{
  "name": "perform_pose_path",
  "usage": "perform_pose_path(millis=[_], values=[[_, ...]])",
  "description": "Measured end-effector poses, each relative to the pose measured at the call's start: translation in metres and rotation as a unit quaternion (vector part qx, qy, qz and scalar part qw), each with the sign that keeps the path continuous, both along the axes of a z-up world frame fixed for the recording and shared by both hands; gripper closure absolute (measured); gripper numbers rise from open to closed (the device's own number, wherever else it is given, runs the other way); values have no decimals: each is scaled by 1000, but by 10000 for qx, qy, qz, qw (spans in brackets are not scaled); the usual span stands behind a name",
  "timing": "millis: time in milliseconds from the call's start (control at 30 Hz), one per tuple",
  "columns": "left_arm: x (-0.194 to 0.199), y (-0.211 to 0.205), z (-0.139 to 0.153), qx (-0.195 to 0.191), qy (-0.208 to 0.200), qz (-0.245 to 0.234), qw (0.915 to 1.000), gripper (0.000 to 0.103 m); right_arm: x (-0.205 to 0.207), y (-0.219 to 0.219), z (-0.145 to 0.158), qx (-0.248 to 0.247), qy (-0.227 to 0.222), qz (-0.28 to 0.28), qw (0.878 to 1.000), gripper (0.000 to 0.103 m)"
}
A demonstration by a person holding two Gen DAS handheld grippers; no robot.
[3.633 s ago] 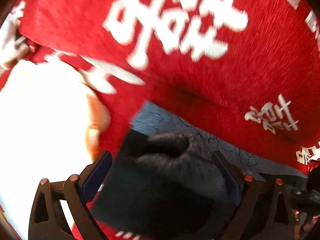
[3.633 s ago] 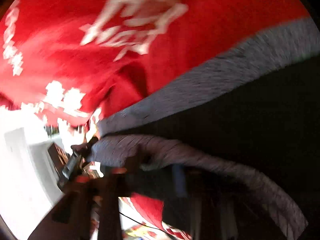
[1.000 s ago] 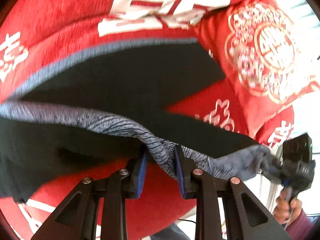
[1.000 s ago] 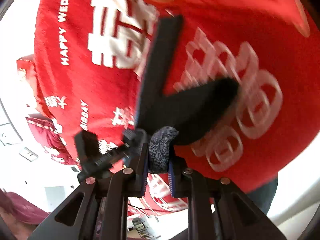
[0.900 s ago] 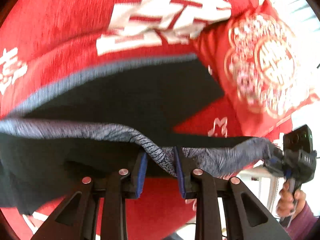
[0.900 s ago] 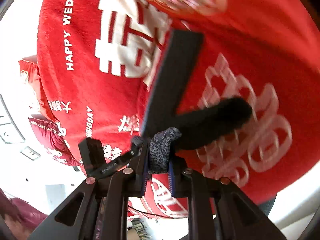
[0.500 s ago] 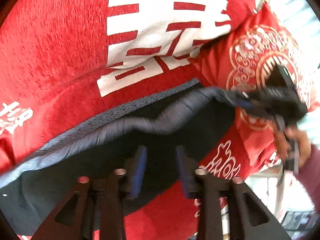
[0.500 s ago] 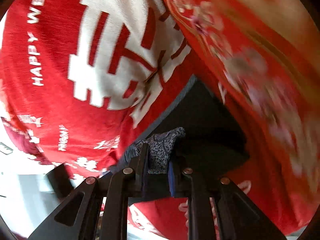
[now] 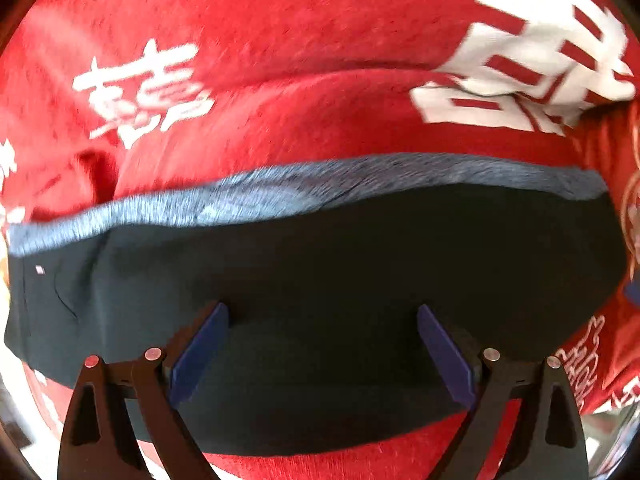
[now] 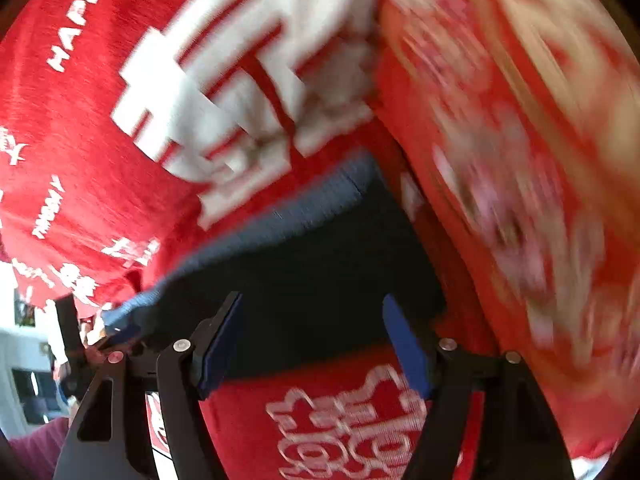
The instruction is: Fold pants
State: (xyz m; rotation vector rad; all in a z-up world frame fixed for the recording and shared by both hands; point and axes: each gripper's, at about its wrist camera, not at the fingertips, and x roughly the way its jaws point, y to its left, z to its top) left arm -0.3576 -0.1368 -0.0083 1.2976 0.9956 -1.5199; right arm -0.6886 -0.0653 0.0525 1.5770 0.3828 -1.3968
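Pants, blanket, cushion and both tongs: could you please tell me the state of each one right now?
Pants: folded, lying flat on the blanket, grey waistband along the far edge, released.
Red blanket: spread out, slightly rumpled, under the pants.
Red cushion: lying beside the pants; blurred.
Left tongs: opening, nothing gripped, just above the pants.
Right tongs: opening, nothing gripped.

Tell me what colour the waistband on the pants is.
Heathered grey-blue waistband on black pants; clearest in the left wrist view.
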Motion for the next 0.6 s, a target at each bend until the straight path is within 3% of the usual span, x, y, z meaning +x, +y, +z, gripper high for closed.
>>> perform_pose_path(millis=[67, 133, 167, 200, 233, 300, 433, 533, 600], values=[[3, 2, -8, -38, -27, 51, 10000, 7, -3, 15, -23, 298, 16, -260, 9992, 33], [1, 5, -16, -30, -112, 41, 9999, 2, -13, 23, -42, 352, -87, -643, 9973, 43], [1, 6, -22, 30, -151, 45, 9999, 1, -18, 24, -47, 329, -78, -740, 9967, 51], [1, 4, -29, 169, -142, 72, 9997, 1, -21, 22, -50, 290, -91, -830, 9961, 71], [3, 2, -32, 279, -108, 163, 9994, 1, -23, 20, -56, 251, -210, -915, 9953, 80], [6, -2, -26, 289, -101, 334, 9990, 1, -24, 12, -52, 227, -211, -985, 9947, 87], [5, -3, -6, -218, -114, 259, 9994, 1, -20, -3, -19, -271, 59, -527, 9982, 89], [13, -4, -24, 221, -303, 369, 9986, 1, -30, -3, -45, 241, -34, -570, 9981, 87], [22, -1, -22, 251, -254, 509, 9981, 1, -27, 2, -65, 544, -248, -687, 9958, 79]])
